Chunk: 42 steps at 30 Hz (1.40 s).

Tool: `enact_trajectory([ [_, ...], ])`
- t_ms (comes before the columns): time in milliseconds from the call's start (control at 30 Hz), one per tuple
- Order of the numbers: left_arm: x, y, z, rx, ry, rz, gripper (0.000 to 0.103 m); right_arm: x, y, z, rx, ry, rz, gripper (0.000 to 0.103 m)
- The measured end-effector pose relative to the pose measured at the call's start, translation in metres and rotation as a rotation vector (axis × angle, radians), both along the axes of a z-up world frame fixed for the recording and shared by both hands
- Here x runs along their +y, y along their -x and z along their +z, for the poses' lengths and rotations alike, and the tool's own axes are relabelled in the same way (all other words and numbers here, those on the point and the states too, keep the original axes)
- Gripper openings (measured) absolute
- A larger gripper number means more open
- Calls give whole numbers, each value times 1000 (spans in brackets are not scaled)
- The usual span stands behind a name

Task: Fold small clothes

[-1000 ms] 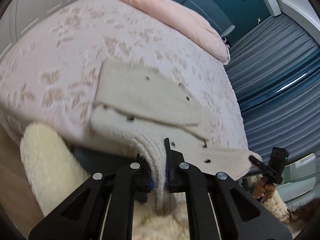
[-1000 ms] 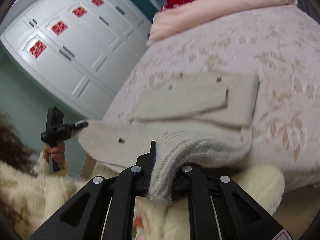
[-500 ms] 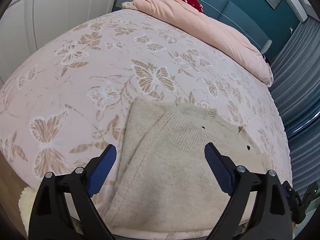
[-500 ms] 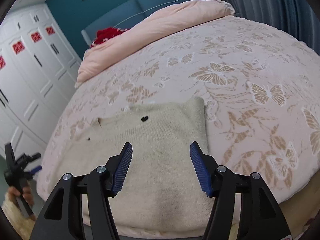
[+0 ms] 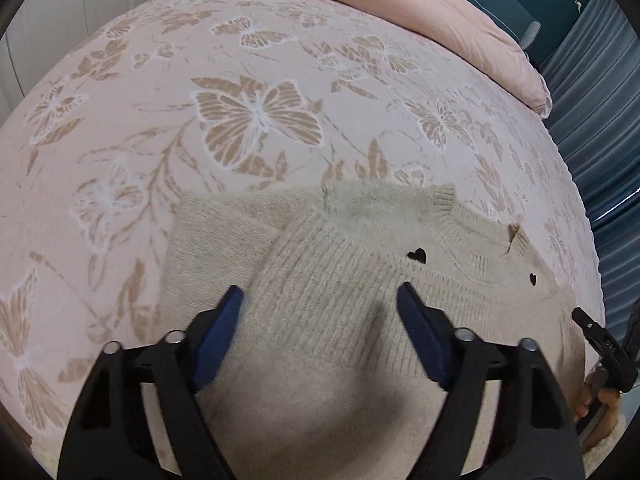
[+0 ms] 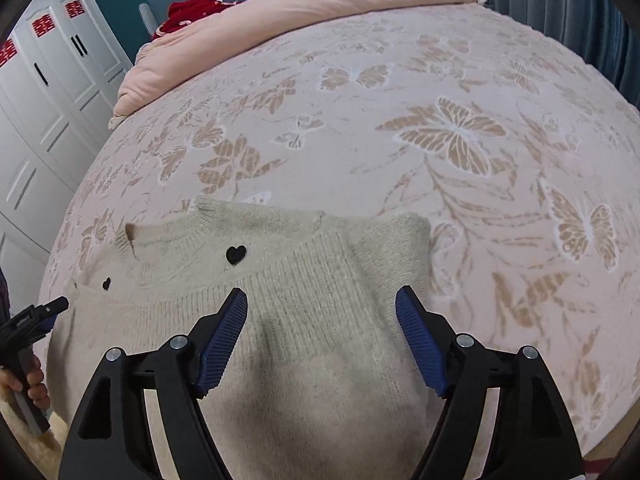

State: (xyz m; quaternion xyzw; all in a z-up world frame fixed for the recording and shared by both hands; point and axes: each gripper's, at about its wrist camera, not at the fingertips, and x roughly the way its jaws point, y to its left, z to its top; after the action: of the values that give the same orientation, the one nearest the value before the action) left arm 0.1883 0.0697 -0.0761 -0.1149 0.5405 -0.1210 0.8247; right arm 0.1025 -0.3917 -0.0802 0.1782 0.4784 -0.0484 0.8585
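Observation:
A small beige knit sweater (image 5: 332, 280) with black heart marks lies folded on the pink butterfly bedspread (image 5: 256, 116), near the bed's front edge. It also shows in the right wrist view (image 6: 312, 280). My left gripper (image 5: 320, 300) is open and empty, hovering just above the folded sweater's left part. My right gripper (image 6: 320, 300) is open and empty above its right part. Each gripper shows at the edge of the other's view, the right gripper (image 5: 600, 340) and the left gripper (image 6: 36, 316).
A pink duvet (image 5: 400, 4) lies across the head of the bed, with a red item (image 6: 192, 12) on it. White wardrobe doors (image 6: 44, 92) stand on the left side, blue-grey curtains (image 5: 600, 92) on the right. The bedspread (image 6: 460, 140) stretches beyond the sweater.
Both grippers carried the sweater's lower edge up over the bed, folded it onto the rest, and let go. Their jaws went from shut on the knit to open.

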Motion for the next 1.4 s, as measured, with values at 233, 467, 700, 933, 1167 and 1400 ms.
enact_trajectory([
  [233,13,17,42,-79,76,11,10,14,27,31,-124,-70,40,8],
  [467,24,-14,116,-218,63,73,10,-19,18,120,-362,-46,-40,7],
  [700,6,-58,16,-23,-155,92,10,-50,-31,14,-92,-88,-151,7],
  [933,10,-59,-6,10,-150,102,17,-44,-44,-20,62,-52,-107,15],
  [1167,0,6,61,-166,-177,87,62,10,29,48,-158,-30,-85,32],
  [1400,-79,108,46,-146,-80,-108,62,178,62,25,-98,-142,303,8],
])
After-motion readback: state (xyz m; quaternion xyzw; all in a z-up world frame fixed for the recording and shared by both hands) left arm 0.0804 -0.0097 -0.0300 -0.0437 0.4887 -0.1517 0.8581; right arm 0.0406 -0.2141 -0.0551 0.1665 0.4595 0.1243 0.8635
